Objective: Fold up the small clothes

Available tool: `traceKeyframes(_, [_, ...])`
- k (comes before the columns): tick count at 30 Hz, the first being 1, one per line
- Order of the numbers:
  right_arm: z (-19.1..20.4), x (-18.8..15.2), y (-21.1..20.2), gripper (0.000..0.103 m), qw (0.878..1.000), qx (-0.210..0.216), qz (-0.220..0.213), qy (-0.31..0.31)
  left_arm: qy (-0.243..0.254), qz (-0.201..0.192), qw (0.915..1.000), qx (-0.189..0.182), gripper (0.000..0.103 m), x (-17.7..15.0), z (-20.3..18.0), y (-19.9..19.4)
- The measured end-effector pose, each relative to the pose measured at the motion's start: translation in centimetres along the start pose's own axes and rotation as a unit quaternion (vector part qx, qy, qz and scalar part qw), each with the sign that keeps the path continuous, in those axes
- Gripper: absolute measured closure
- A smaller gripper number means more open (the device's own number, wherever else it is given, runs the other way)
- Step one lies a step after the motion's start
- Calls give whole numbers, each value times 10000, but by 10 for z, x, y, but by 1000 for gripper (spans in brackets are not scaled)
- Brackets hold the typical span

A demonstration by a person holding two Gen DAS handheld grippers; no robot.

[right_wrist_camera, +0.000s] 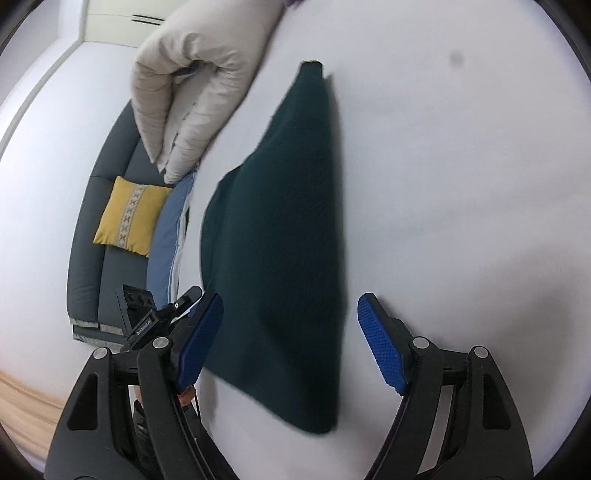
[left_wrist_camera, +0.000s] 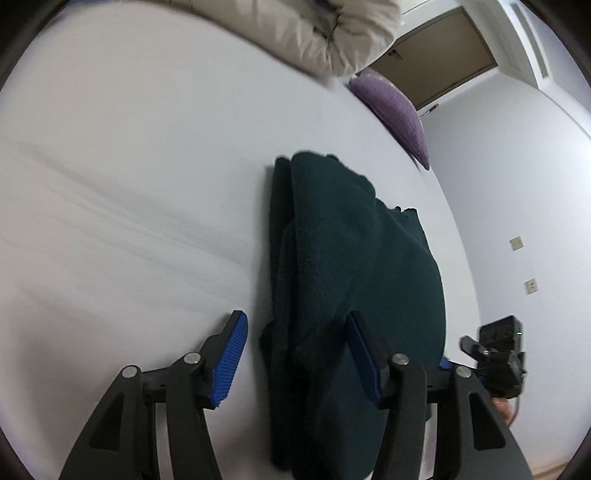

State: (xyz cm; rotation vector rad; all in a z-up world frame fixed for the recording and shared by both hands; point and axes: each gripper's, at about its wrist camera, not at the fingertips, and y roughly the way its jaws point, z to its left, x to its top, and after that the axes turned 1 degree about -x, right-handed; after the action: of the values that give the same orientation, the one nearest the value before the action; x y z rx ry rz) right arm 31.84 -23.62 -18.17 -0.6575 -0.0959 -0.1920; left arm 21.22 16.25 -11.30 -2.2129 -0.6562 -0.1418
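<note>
A dark green garment (left_wrist_camera: 351, 258) lies folded in layers on the white bed sheet (left_wrist_camera: 129, 184). My left gripper (left_wrist_camera: 295, 358) is open above its near end, one blue pad on each side of the folded edge, holding nothing. In the right wrist view the same garment (right_wrist_camera: 284, 240) lies flat as a long folded shape. My right gripper (right_wrist_camera: 290, 343) is open over its near end and empty. The right gripper's body (left_wrist_camera: 498, 354) shows at the right of the left wrist view.
A beige duvet (left_wrist_camera: 314, 33) is bunched at the far end of the bed, also in the right wrist view (right_wrist_camera: 195, 85). A purple cushion (left_wrist_camera: 395, 110) lies by the bed's edge. A grey sofa (right_wrist_camera: 96, 229) with a yellow cushion (right_wrist_camera: 129, 218) stands beside the bed.
</note>
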Motion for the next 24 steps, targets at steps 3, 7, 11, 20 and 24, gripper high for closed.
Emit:
traceKeyframes(3, [1, 15, 17, 28, 9998, 154, 128, 26, -334, 80, 9989, -321, 45, 8, 11, 10])
traceKeyframes(7, [5, 27, 37, 28, 9994, 164, 299, -80, -639, 73, 9961, -595, 48, 19, 22, 16])
traceKeyframes(11, [8, 27, 45, 29, 9993, 166, 304, -108, -632, 44, 9965, -547, 53, 22, 23, 17])
traceKeyframes(20, [15, 18, 48, 55, 9988, -253, 219, -355, -304, 385, 9979, -433, 77, 25, 7, 34])
traceKeyframes(24, [37, 11, 37, 62, 9975, -398, 50, -587, -242, 273, 9987, -368, 80, 17, 0, 20])
